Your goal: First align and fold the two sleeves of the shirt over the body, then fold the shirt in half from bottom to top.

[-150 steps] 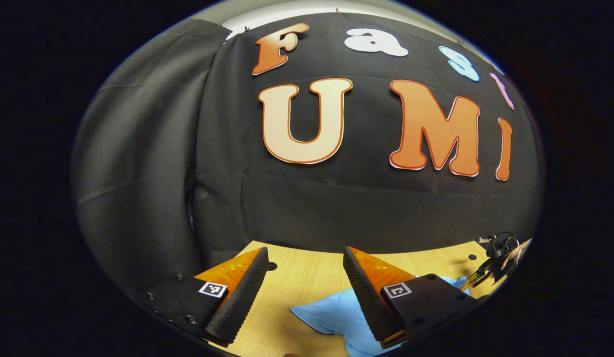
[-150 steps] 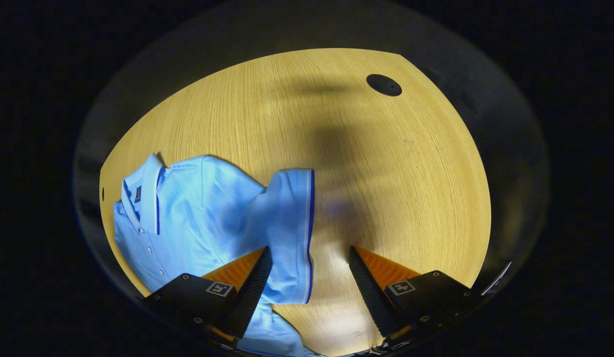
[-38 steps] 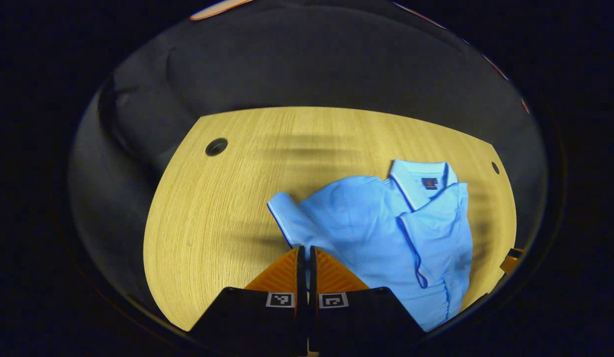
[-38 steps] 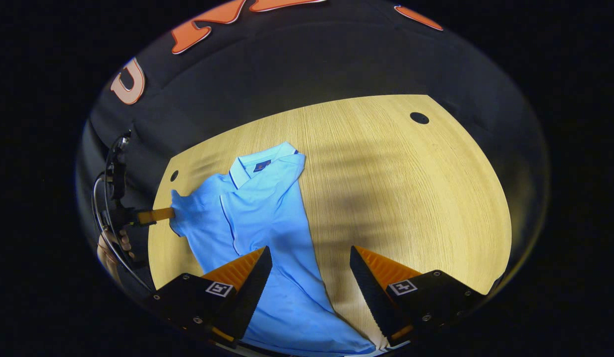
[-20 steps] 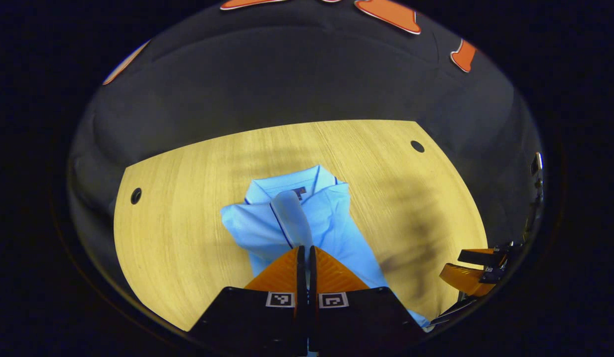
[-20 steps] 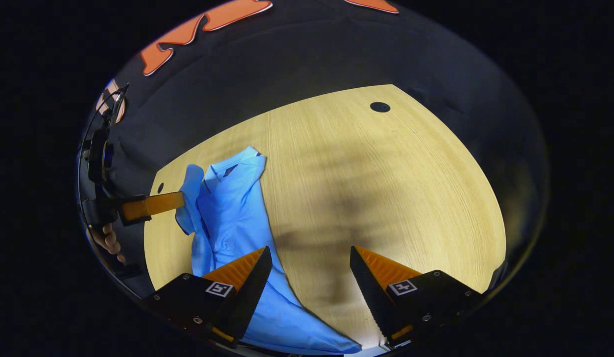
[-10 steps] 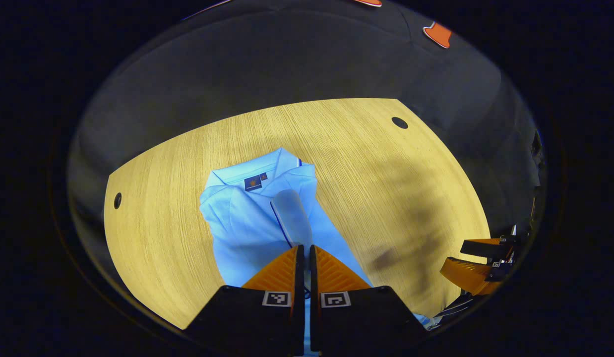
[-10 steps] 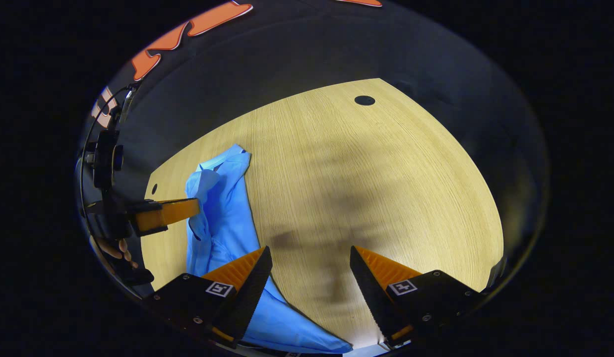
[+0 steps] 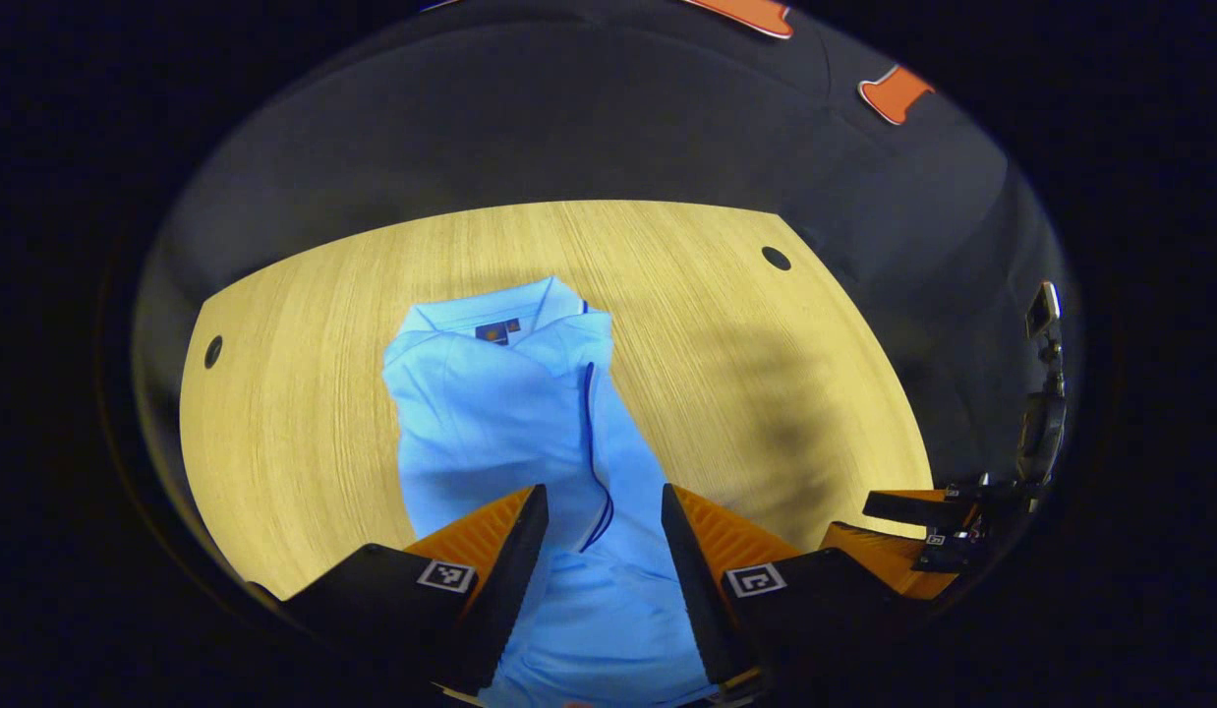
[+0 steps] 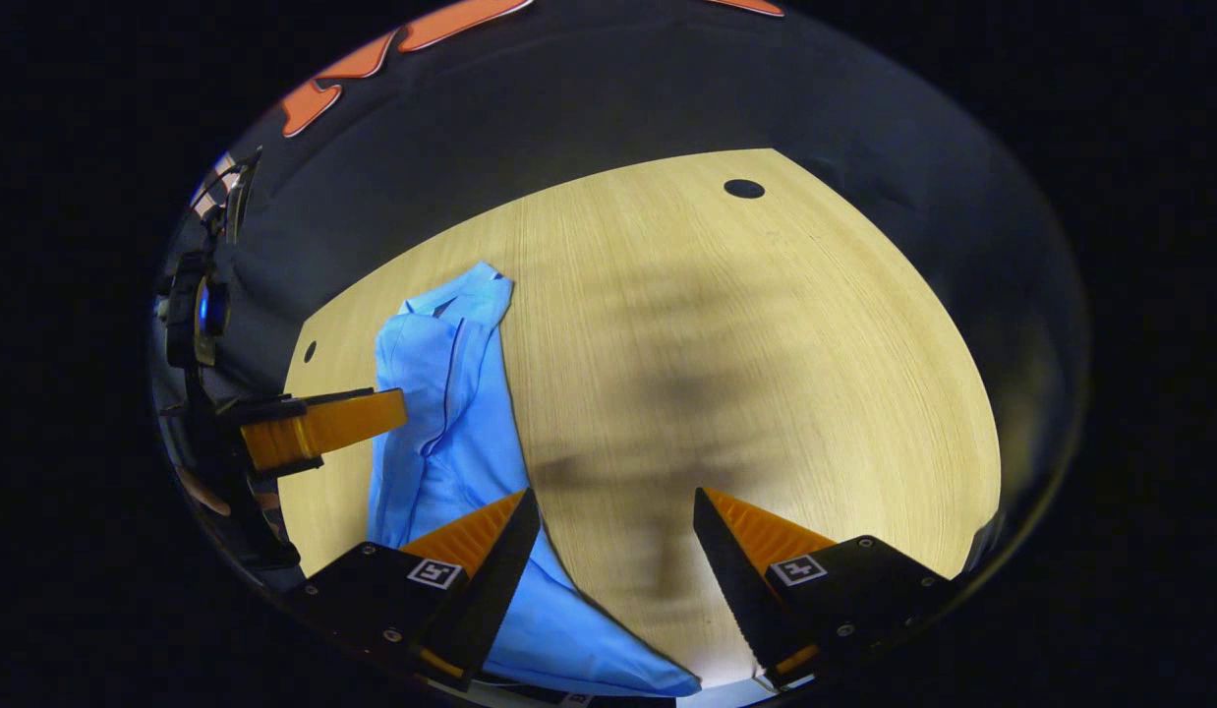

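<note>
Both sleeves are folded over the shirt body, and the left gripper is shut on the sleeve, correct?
Not quite. The left gripper is open, its fingers apart above the shirt in the left gripper view, with the sleeve released. Both sleeves do lie folded over the body.

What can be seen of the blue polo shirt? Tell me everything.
The light blue polo shirt lies flat on the wooden table, collar at the far end with a small dark tag inside the neck. The cloth looks like soft knit, with dark blue piping. Both sleeves are folded in over the body, and the left sleeve's piped cuff runs down the middle. The hem end reaches toward the camera between the open left tongs, which do not pinch it. The bottom-to-top fold is not yet done.
</note>
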`<action>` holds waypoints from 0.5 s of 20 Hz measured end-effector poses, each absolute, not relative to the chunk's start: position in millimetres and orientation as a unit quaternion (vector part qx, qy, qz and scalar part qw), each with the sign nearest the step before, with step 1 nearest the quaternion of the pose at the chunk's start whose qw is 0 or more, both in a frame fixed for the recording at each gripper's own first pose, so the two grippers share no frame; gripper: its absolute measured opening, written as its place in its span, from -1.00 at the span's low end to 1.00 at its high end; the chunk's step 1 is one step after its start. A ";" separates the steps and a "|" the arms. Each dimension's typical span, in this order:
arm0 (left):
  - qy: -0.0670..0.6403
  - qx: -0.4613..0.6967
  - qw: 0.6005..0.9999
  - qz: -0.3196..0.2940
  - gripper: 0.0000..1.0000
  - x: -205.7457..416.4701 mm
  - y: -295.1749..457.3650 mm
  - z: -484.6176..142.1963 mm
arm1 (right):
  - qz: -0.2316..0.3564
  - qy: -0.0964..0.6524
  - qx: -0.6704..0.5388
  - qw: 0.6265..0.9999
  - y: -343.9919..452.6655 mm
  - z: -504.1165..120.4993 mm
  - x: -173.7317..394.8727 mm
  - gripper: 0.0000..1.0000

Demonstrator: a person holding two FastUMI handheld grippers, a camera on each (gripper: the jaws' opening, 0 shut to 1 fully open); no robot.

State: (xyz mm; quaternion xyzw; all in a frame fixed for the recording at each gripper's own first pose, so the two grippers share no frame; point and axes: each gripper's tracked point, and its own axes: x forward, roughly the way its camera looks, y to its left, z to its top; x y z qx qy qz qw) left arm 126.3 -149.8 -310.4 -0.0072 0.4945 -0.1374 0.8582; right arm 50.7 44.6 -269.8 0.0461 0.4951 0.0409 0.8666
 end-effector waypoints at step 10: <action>0.526 -0.018 0.848 -0.069 0.92 3.1 -30.3 -323.0 | 0.071 0.545 -0.032 0.835 62.2 -298.2 -29.4 0.96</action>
